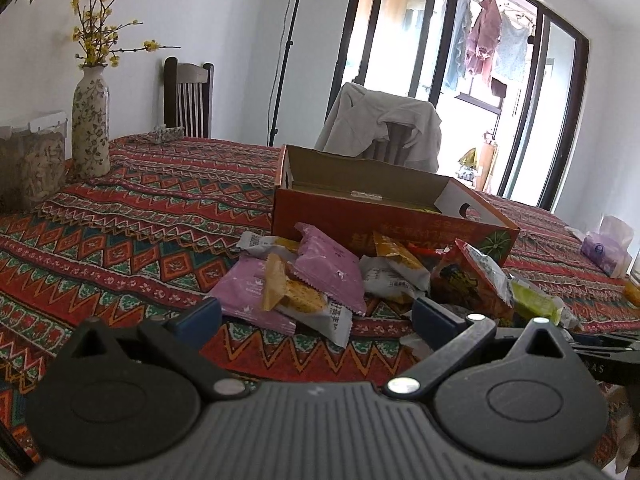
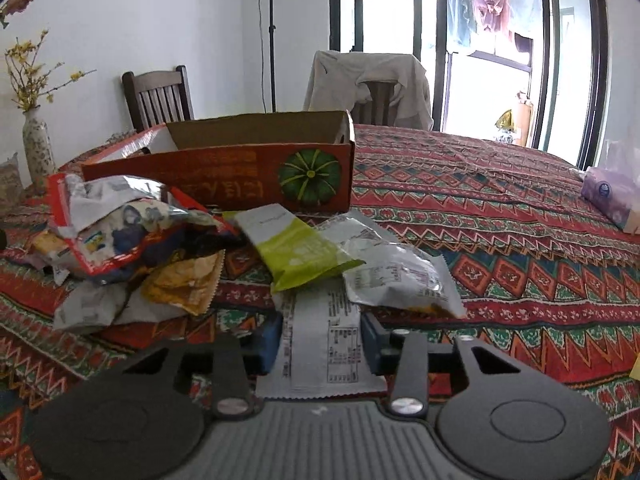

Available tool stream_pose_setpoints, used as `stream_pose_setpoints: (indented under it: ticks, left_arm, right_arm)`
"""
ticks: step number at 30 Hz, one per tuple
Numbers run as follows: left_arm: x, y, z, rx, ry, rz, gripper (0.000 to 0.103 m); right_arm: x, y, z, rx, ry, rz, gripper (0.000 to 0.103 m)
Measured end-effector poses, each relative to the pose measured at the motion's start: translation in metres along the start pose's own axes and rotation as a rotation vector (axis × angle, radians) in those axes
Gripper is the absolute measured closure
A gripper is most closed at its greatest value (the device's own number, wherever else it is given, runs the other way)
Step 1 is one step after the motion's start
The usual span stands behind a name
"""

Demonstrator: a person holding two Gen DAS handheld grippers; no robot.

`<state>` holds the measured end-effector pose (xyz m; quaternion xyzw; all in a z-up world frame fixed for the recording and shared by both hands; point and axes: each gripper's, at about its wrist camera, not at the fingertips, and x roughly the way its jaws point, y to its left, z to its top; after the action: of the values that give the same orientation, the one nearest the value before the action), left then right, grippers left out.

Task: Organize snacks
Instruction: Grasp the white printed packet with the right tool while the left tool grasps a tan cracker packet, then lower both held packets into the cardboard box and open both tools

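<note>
An open red cardboard box (image 1: 384, 220) with a pumpkin picture (image 2: 310, 176) stands on the patterned tablecloth. A heap of snack packets lies in front of it: pink ones (image 1: 328, 268), a yellow-orange one (image 1: 394, 256), a red bag (image 2: 120, 224), a green packet (image 2: 296, 248) and a silver one (image 2: 396, 276). My left gripper (image 1: 316, 316) is open and empty, just short of the pink packets. My right gripper (image 2: 320, 340) has its fingers on both sides of a white packet (image 2: 320, 344) with printed text, which lies flat on the cloth.
A flowered vase (image 1: 90, 124) and a clear jar (image 1: 30, 160) stand at the far left. Two chairs (image 1: 188, 96) are behind the table, one draped with a grey garment (image 1: 384, 128). A purple tissue pack (image 2: 608, 196) lies at the right.
</note>
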<state>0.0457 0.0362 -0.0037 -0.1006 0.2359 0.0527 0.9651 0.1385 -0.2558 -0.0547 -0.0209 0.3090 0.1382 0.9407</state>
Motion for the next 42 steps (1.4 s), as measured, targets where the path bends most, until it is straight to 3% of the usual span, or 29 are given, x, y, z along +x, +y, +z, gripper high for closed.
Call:
stream_pose_setpoints:
  ticks: [6, 16, 28, 35, 36, 38, 40, 42]
  left_arm:
    - [-0.001, 0.007, -0.001, -0.014, -0.003, 0.010, 0.000]
    - [0.011, 0.015, 0.005, -0.011, 0.023, 0.048, 0.000]
    - [0.059, 0.014, 0.017, 0.100, 0.136, 0.126, 0.000]
    - [0.086, -0.006, 0.015, 0.226, 0.150, 0.157, 0.000]
    - [0.090, -0.010, 0.013, 0.248, 0.150, 0.174, 0.002]
    - [0.093, -0.014, 0.010, 0.263, 0.147, 0.184, 0.017]
    - [0.091, -0.016, 0.009, 0.265, 0.134, 0.176, 0.024]
    - [0.087, -0.019, 0.007, 0.287, 0.118, 0.167, 0.038]
  right_arm:
    - [-0.026, 0.011, -0.001, -0.004, -0.071, 0.019, 0.064]
    - [-0.055, 0.014, 0.025, 0.000, -0.214, 0.014, 0.064]
    - [-0.040, 0.018, 0.042, 0.024, -0.231, 0.029, 0.064]
    - [-0.034, 0.016, 0.038, 0.038, -0.212, 0.028, 0.064]
    - [-0.034, 0.016, 0.037, 0.039, -0.212, 0.028, 0.064]
    - [-0.035, 0.015, 0.037, 0.040, -0.214, 0.028, 0.064]
    - [-0.035, 0.015, 0.036, 0.041, -0.213, 0.028, 0.064]
    - [-0.034, 0.015, 0.036, 0.043, -0.209, 0.029, 0.064]
